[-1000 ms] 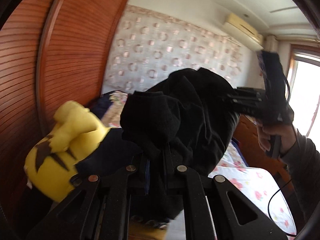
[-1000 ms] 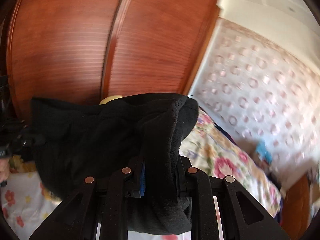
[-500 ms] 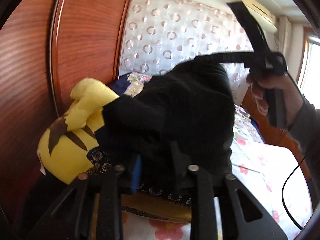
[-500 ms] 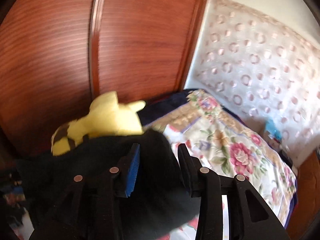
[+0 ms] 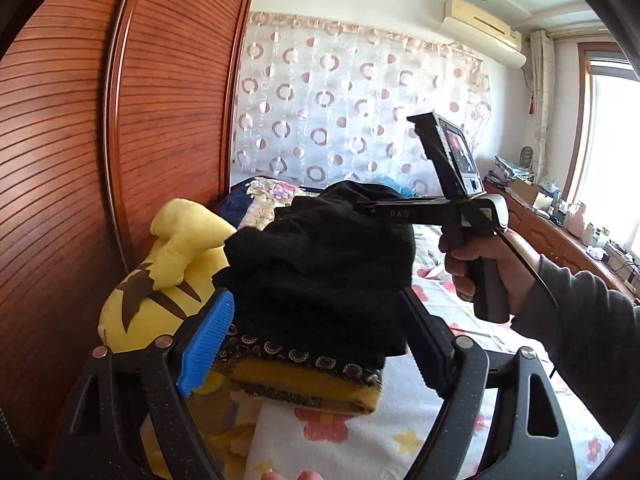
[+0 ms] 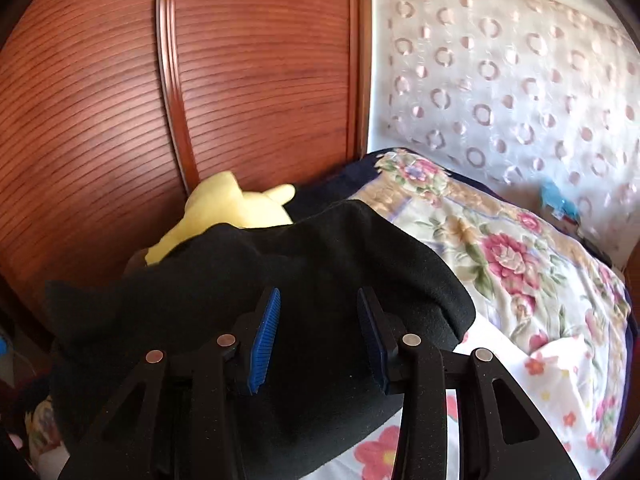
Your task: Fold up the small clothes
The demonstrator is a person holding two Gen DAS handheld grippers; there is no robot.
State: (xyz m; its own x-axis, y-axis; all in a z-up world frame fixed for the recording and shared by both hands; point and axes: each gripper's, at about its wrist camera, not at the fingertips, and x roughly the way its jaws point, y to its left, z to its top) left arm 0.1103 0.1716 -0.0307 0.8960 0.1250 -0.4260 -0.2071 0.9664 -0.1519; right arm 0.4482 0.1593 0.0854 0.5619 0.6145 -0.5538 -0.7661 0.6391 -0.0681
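Observation:
A folded black garment point(image 5: 320, 256) rests on a stack of folded clothes point(image 5: 304, 380), one dark and patterned, one yellow, on the bed. My left gripper point(image 5: 316, 308) straddles it with its jaws opening wide; the blue pad point(image 5: 208, 340) stands clear of the cloth. In the right wrist view the black garment point(image 6: 320, 248) lies under and between the fingers of my right gripper point(image 6: 318, 294), whose pads are apart and do not pinch it. The left wrist view shows that right gripper point(image 5: 360, 206), held by a hand point(image 5: 480, 264), lying level across the garment's top.
A yellow plush toy point(image 5: 160, 280) leans beside the stack against the wooden wardrobe door point(image 5: 120, 140). A floral quilt point(image 6: 500, 248) is piled behind, and a flowered sheet point(image 5: 360, 432) covers the bed. A sideboard point(image 5: 560, 232) runs under the window.
Both grippers were shut on the black garment held up in the air. It has come down onto the stack, and both sets of jaws have opened, the left very wide.

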